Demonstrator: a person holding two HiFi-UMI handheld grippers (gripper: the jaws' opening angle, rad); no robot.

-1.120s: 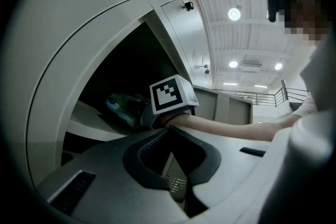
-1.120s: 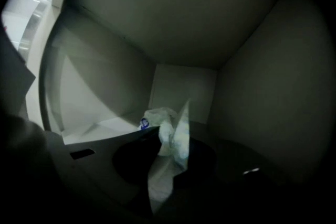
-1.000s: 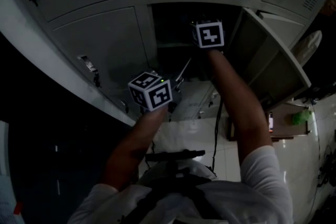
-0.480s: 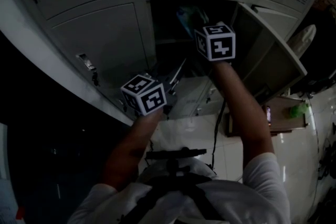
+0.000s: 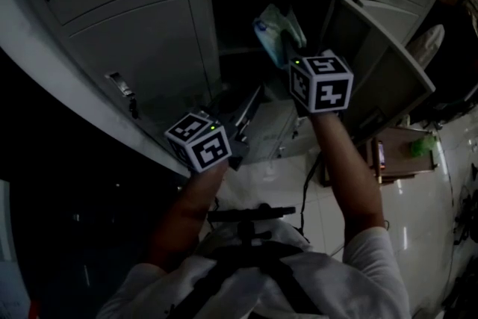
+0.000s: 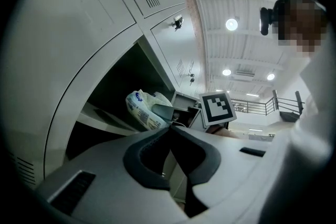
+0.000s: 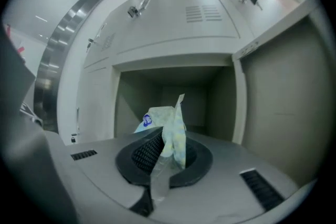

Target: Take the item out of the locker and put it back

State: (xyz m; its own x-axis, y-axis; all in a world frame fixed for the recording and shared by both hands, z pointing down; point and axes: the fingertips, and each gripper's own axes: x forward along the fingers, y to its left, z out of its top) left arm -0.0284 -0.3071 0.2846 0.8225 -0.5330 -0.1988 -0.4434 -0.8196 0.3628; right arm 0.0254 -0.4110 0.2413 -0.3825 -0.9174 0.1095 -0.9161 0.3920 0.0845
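Observation:
A soft tissue pack (image 5: pixel 276 26), pale with a blue mark, hangs in front of the open locker compartment (image 5: pixel 237 26). My right gripper (image 5: pixel 288 50) is shut on the pack's crimped end (image 7: pixel 169 131), and the rest of the pack stands up beyond the jaws. The compartment (image 7: pixel 173 86) behind it looks bare inside. My left gripper (image 5: pixel 236 132) is lower and to the left, in front of the locker row, shut with nothing in it (image 6: pixel 170 129). From the left gripper view the pack (image 6: pixel 143 108) shows just outside the dark opening.
The compartment's door (image 5: pixel 382 63) swings open to the right, close to my right arm. Closed grey lockers (image 5: pixel 142 56) with key locks surround the opening. A cable (image 5: pixel 305 190) hangs down over the pale tiled floor (image 5: pixel 426 220). A small brown stand (image 5: pixel 396 153) is at the right.
My right gripper has drawn back out of the compartment toward me, bringing the tissue pack into view. My left gripper has drifted slightly down and left.

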